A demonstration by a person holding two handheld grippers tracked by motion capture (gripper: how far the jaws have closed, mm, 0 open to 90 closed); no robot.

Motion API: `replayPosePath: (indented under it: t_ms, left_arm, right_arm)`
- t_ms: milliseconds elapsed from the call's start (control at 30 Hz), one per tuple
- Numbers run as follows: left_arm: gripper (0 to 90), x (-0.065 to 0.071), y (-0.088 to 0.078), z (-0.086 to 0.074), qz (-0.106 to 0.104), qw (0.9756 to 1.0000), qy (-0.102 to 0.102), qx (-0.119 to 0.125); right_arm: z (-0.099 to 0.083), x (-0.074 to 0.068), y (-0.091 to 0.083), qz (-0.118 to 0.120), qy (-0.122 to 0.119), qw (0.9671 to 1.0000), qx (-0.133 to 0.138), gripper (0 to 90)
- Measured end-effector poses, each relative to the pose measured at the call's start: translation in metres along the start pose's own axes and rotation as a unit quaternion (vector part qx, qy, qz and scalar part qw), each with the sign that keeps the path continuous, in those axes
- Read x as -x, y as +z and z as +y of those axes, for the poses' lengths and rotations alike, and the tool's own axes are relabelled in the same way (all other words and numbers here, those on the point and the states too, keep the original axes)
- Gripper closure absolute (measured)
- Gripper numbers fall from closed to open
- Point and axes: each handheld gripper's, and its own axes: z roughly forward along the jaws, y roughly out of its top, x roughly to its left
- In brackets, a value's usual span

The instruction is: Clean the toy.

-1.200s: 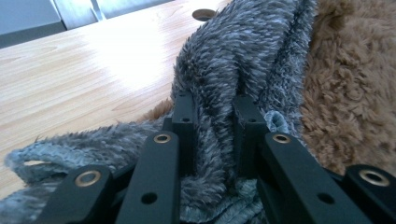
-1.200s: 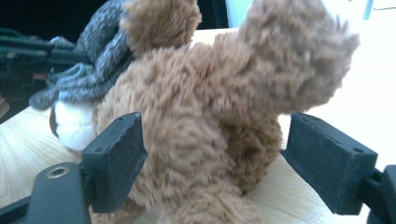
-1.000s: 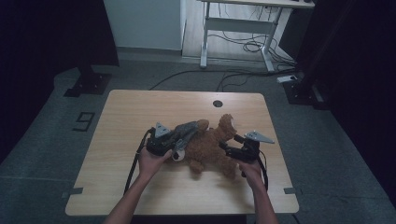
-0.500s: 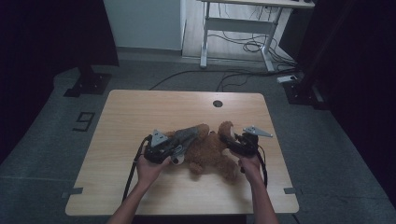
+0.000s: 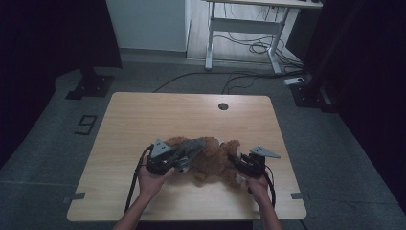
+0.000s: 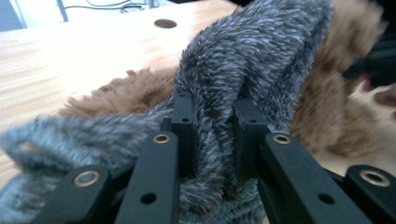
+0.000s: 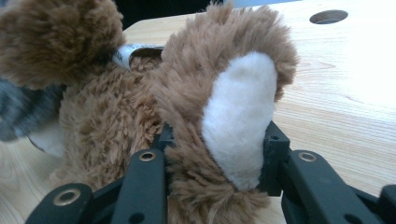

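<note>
Brown plush toy (image 5: pixel 215 163) lies on worktop (image 5: pixel 191 115). Left gripper (image 6: pixel 212 135) fingers pinch its grey knit garment (image 6: pixel 252 60); right gripper (image 7: pixel 217 154) fingers, just closing, squeeze a white-soled paw (image 7: pixel 240 116). Judged soft, light, compressible; limbs give secure holds.

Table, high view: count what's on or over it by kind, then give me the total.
Plush toy: 1
Grey knit cloth: 1
Grippers: 2, left gripper and right gripper
Total: 4
</note>
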Motion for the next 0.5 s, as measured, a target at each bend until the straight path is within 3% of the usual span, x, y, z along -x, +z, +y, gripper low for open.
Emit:
replayPosePath:
  t_ms: [33, 133, 233, 333, 367, 467, 500]
  left_arm:
    - [73.4, 0.0, 0.0, 0.0, 0.0, 1.0, 0.0, 0.0]
    - [73.0, -0.002, -0.011, 0.03, 0.004, 0.9998, 0.002, 0.019]
    - [72.7, -0.005, -0.008, 0.049, 0.005, 0.9998, -0.001, 0.02]
    - [72.7, -0.01, 0.008, 0.058, 0.002, 0.9999, -0.015, -0.001]
    - [72.7, -0.011, 0.017, 0.057, -0.001, 0.9996, -0.021, -0.019]
    - [72.6, -0.011, 0.037, 0.044, -0.004, 0.9975, -0.01, -0.07]
    - [72.8, -0.011, 0.039, 0.041, 0.003, 0.9977, -0.005, -0.068]
  right_arm:
    - [0.0, 0.0, 0.0, 0.0, 0.0, 1.0, 0.0, 63.4]
    - [-0.004, 0.001, -0.002, -0.004, -0.008, 1.0, -0.001, 64.0]
    - [-0.005, 0.002, -0.003, -0.004, -0.016, 0.9999, 0.001, 64.0]
    - [-0.005, 0.001, -0.004, 0.0, -0.021, 0.9998, 0.001, 64.0]
    - [-0.005, 0.001, -0.004, 0.001, -0.022, 0.9998, 0.001, 64.0]
    - [-0.006, 0.002, -0.006, 0.006, -0.02, 0.9998, 0.003, 63.8]
    - [-0.006, 0.002, -0.006, 0.009, -0.019, 0.9998, 0.004, 63.8]
